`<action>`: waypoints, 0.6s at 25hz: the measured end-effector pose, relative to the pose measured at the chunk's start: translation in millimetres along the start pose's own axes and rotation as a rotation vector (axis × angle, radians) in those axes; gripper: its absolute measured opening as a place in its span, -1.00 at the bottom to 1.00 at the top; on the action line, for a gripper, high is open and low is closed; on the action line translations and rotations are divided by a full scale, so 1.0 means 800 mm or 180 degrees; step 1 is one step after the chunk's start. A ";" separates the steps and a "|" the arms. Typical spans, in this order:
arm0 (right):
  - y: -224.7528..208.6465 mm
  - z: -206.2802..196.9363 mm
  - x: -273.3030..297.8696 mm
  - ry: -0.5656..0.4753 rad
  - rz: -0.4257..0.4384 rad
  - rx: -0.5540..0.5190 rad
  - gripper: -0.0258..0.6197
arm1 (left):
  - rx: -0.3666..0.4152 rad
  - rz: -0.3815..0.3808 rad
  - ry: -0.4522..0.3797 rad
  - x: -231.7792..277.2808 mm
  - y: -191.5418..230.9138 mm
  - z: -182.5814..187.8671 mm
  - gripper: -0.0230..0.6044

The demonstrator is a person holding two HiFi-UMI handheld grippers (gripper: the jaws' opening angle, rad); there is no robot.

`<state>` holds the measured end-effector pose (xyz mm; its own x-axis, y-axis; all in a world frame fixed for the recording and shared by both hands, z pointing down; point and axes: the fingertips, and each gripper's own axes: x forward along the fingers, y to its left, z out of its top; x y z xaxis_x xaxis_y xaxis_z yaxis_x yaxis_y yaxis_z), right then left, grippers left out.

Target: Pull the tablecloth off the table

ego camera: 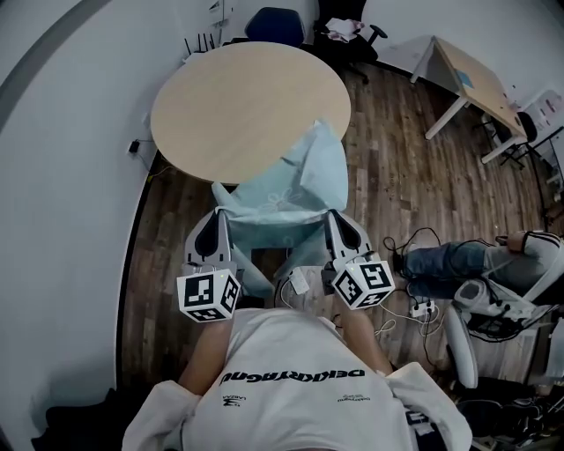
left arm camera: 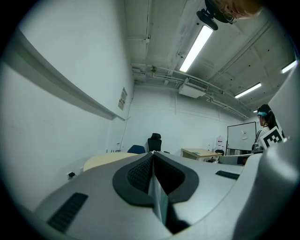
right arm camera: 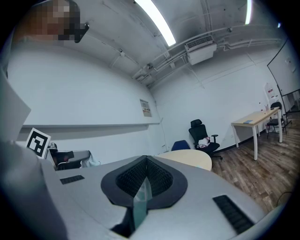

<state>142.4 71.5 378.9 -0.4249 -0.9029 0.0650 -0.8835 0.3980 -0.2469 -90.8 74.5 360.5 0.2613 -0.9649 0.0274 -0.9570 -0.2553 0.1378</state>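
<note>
The round beige table [ego camera: 238,106] stands bare ahead of me. The light blue tablecloth [ego camera: 295,189] hangs in the air between the table's near edge and my two grippers; only a far fold still touches the rim. My left gripper [ego camera: 214,227] is shut on one corner and my right gripper [ego camera: 338,222] on the other. In the left gripper view a thin pale strip of tablecloth [left arm camera: 158,197] is pinched between the dark pads of the left gripper [left arm camera: 153,155]. The right gripper [right arm camera: 145,160] likewise clamps a strip of tablecloth [right arm camera: 140,202], with the table [right arm camera: 193,158] beyond.
A white wall runs close along the left. Behind the table stand a black office chair [ego camera: 348,35] and a blue chair [ego camera: 273,25]. A desk [ego camera: 471,79] is at the far right. A seated person's leg [ego camera: 454,262] and floor cables [ego camera: 414,308] lie to my right.
</note>
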 end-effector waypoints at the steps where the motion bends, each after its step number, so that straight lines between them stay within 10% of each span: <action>1: 0.001 0.001 -0.007 -0.0018 0.0011 -0.0002 -0.83 | -0.0001 0.0002 -0.0001 -0.005 -0.004 0.000 -0.88; 15: 0.015 0.003 -0.058 -0.0051 0.0071 -0.0019 -0.83 | -0.0004 0.0005 -0.0021 -0.050 -0.036 -0.002 -0.88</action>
<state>152.2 117.9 370.8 -0.4413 -0.8963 0.0440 -0.8751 0.4190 -0.2422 -73.2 120.3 357.0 0.2589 -0.9657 0.0209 -0.9572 -0.2536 0.1391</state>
